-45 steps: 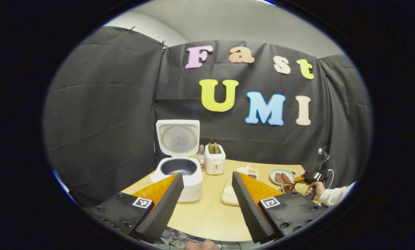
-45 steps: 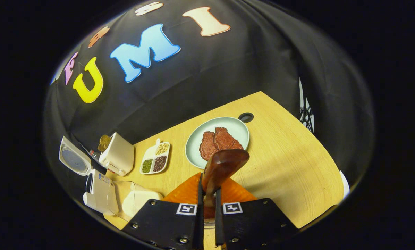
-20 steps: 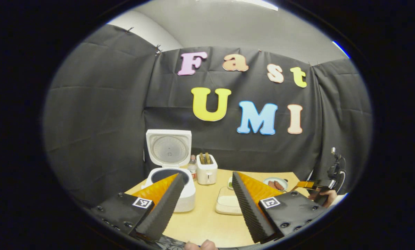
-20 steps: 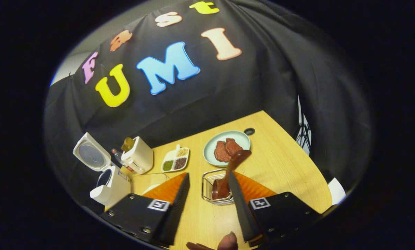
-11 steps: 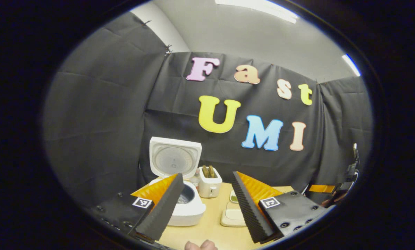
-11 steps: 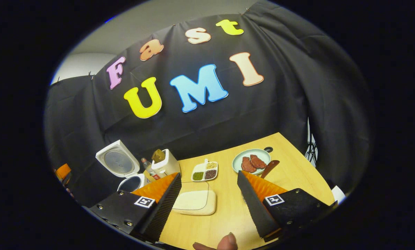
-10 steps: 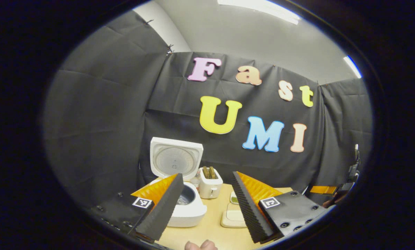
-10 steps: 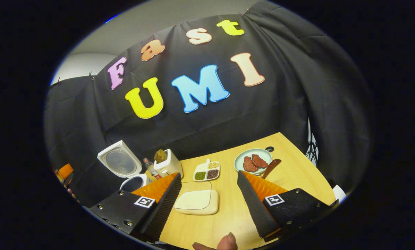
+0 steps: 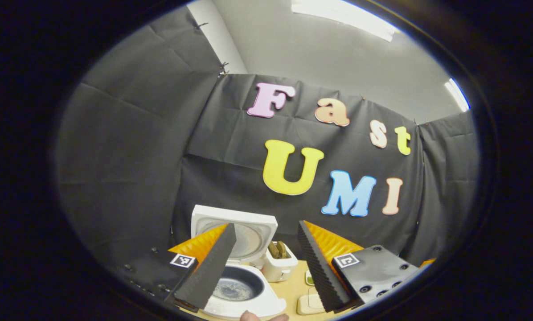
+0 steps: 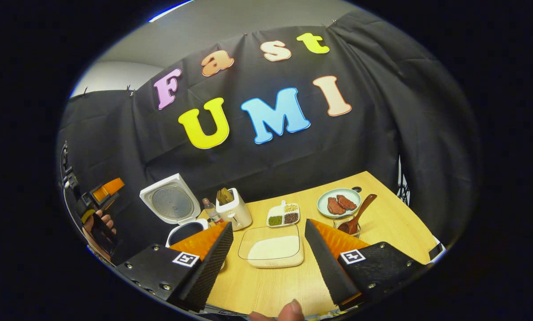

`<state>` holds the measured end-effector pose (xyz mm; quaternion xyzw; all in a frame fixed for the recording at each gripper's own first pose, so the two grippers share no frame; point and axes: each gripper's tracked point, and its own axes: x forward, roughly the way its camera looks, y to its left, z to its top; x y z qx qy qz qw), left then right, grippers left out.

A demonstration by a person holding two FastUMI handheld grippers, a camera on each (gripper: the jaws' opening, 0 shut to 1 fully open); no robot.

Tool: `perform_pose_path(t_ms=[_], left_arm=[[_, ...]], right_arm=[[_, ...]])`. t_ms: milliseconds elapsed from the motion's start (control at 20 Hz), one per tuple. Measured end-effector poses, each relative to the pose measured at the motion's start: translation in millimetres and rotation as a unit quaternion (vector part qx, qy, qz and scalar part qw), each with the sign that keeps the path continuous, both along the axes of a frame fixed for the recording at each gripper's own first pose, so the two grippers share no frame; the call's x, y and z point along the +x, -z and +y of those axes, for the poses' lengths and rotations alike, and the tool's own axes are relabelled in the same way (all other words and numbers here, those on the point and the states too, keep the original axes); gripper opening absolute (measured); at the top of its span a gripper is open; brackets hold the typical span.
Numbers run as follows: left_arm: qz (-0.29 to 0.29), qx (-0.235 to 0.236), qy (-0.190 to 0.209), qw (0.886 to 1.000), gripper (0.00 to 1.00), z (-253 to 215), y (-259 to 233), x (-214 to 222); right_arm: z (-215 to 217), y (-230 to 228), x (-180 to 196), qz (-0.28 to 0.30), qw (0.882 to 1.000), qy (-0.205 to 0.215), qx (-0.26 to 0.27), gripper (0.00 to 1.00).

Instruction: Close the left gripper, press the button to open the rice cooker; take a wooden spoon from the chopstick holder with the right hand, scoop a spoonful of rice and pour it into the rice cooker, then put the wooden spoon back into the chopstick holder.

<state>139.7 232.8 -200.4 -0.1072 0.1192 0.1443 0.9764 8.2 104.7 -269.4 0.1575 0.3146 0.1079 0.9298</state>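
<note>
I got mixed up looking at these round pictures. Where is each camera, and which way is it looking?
Left gripper view: rides on the left gripper, tilted up at the booth wall; its own fingers frame the open rice cooker and toaster.
Right gripper view: rides on the right gripper, looking across the table at the rice tray, wooden spoon in its holder; the other gripper and hand show at far left.
Both share the rice cooker, toaster and wall.

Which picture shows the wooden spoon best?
The right gripper view: the wooden spoon stands tilted in the chopstick holder, beside the plate, all of it in sight. In the left gripper view I cannot make it out; its own fingers cover that part of the table.
</note>
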Motion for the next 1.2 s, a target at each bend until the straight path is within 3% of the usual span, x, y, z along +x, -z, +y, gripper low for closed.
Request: perform_pose_path(t_ms=[100, 150, 450, 650, 800, 850, 900, 950, 1000, 1050, 1150, 1200], left_arm=[[-0.002, -0.013, -0.009, 1.0, 1.0, 15.3, 4.5, 24.4], [-0.005, -0.017, -0.013, 1.0, 0.88, 23.5, 6.1, 38.2], [0.035, 0.005, -0.036, 0.999, 0.72, 69.2, 42.5, 111.0], [0.063, 0.036, -0.063, 0.995, 0.28, 106.2, 66.9, 154.3], [0.08, 0.049, -0.052, 0.994, 0.04, 119.2, 82.4, 185.9], [0.091, 0.047, -0.046, 0.994, 0.04, 121.5, 88.9, 197.2], [0.104, 0.045, -0.041, 0.993, 0.13, 123.9, 95.6, 206.7], [0.117, 0.05, -0.043, 0.991, 0.13, 128.3, 101.6, 213.4], [0.124, 0.058, -0.042, 0.99, 0.13, 131.0, 107.8, 218.6], [0.134, 0.064, -0.039, 0.988, 0.04, 132.9, 115.2, 223.7], [0.175, 0.056, -0.025, 0.983, 0.23, 126.6, 139.8, 221.6], [0.195, 0.053, -0.028, 0.979, 0.16, 129.3, 154.7, 218.1]], right_arm=[[3.4, 1.3, -9.1, 0.009, 1.0, -0.011, -0.02, 0.99], [3.0, -2.3, -8.4, 0.006, 1.0, -0.01, -0.026, 0.99], [1.5, -2.8, -9.6, 0.015, 0.999, -0.011, -0.043, 0.99], [-3.2, 0.0, -15.9, 0.02, 0.998, -0.012, -0.053, 0.99], [-2.8, 8.9, -20.3, 0.037, 0.998, -0.015, -0.052, 0.99], [-0.1, 10.8, -21.6, 0.041, 0.998, -0.016, -0.048, 0.99], [1.5, 13.1, -22.2, 0.043, 0.998, -0.017, -0.048, 0.99], [3.5, 13.9, -23.3, 0.044, 0.998, -0.021, -0.05, 0.99], [6.1, 15.1, -24.4, 0.045, 0.997, -0.024, -0.053, 0.99], [7.8, 16.1, -24.3, 0.046, 0.997, -0.028, -0.055, 0.99], [11.3, 17.6, -24.0, 0.047, 0.997, -0.03, -0.054, 0.99], [12.4, 18.1, -24.2, 0.049, 0.997, -0.029, -0.052, 0.99]])
